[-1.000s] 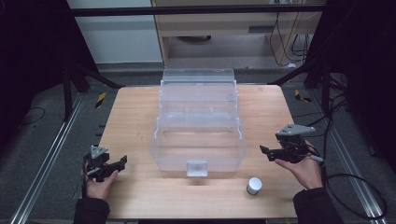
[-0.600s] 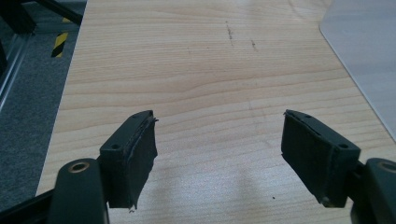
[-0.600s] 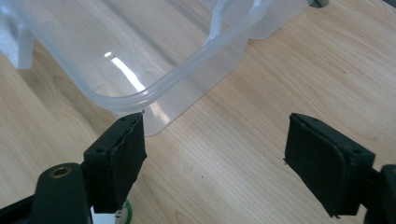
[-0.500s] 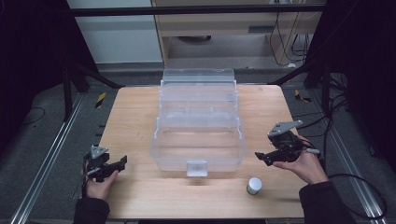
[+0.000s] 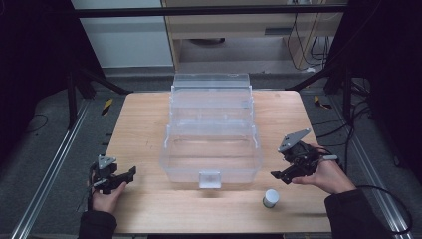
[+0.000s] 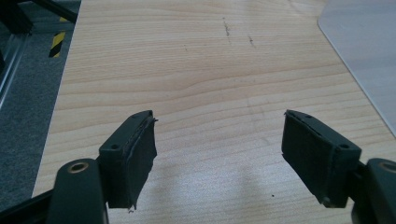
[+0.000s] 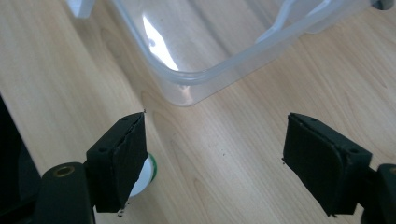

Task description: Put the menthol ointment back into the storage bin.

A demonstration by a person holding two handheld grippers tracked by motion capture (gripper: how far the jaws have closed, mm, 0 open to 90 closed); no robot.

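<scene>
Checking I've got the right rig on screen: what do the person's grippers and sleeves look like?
Both are black two-jaw tools. The left gripper and right gripper each carry a grey three-cornered plate on top. In the gripper views the jaws are blocky, with flat dark pads and a brass-coloured ring at each base. A black cable trails from the right one. Both sleeves are dark.

Clear storage box [image 5: 211, 149] on a pale wood-grain table [image 5: 144, 124] — white little tub [image 5: 270, 197] green-rimmed, claws black.

A pale wooden table [image 5: 149, 119] stands on grey floor [image 5: 45, 149] between black frame legs [image 5: 74, 94].
</scene>
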